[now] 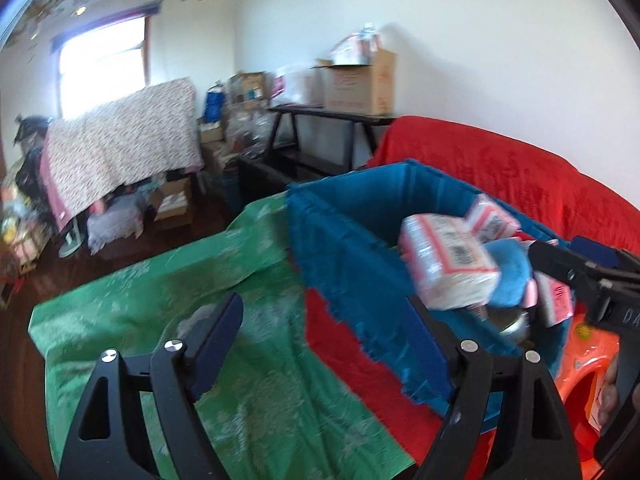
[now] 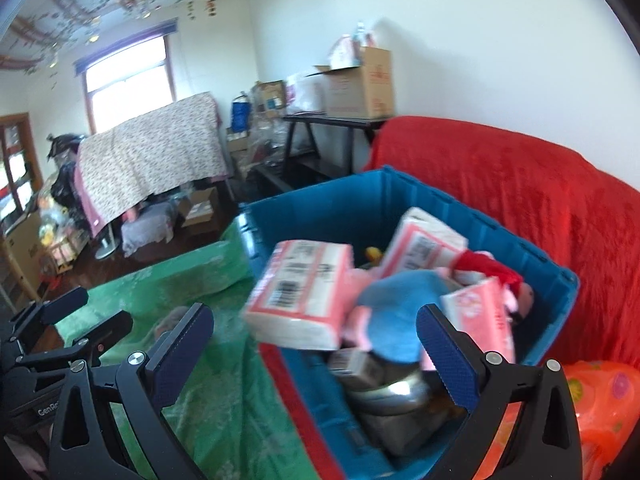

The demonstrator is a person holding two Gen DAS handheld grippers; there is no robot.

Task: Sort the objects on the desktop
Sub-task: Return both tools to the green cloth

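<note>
A: Where do the objects sit, and how do they lie?
B: In the blue bin [image 2: 400, 200], on the red cloth [image 2: 540, 200] beside the green cloth [image 2: 200, 280]. The nearest tissue pack [image 2: 300, 292] lies with its long axis across the view, barcode face up; a second pack [image 2: 424, 248] tilts behind it, and a blue plush toy [image 2: 400, 312] sits between them above a metal pot [image 2: 392, 400].
A: And the tongs?
B: The left gripper [image 1: 324, 344] points downward over the green cloth at the bin's near corner, jaws spread wide, nothing between them. The right gripper [image 2: 316, 356] angles down over the bin, jaws also wide apart and empty.
A: Room to move?
B: The green cloth is bare on the left; an orange plastic toy [image 2: 600, 400] crowds the right.
</note>
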